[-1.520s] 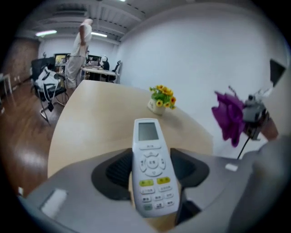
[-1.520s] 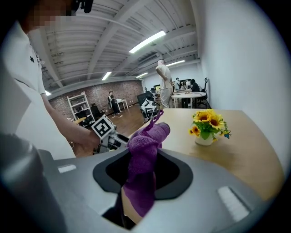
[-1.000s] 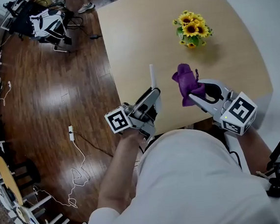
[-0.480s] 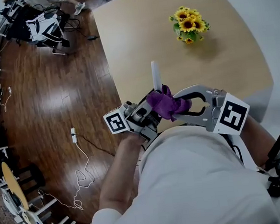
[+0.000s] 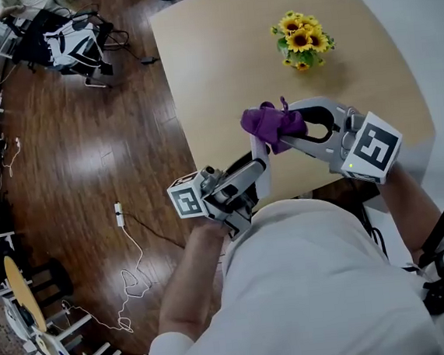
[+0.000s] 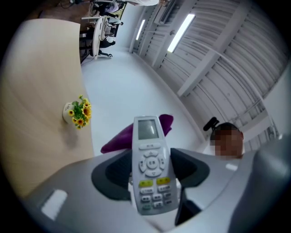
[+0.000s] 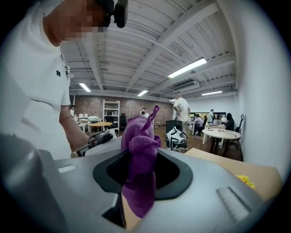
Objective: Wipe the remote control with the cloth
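My left gripper [image 5: 256,160] is shut on a white remote control [image 6: 150,164], held up over the near edge of the table with its screen end pointing away from me. In the head view only the thin edge of the remote control [image 5: 260,153] shows. My right gripper [image 5: 280,132] is shut on a purple cloth [image 5: 272,121], which bunches out past the jaws and rests against the far end of the remote. In the left gripper view the purple cloth [image 6: 122,137] shows behind the remote's screen. The cloth [image 7: 138,159] fills the jaws in the right gripper view.
A light wooden table [image 5: 219,64] lies below both grippers. A small pot of sunflowers [image 5: 301,42] stands at its far right. To the left is dark wood floor [image 5: 78,147] with a cable [image 5: 131,244] and a bag [image 5: 68,43].
The right gripper has carried the cloth from near the remote's gripped end up along it to the far end. The left gripper has shifted slightly with the remote.
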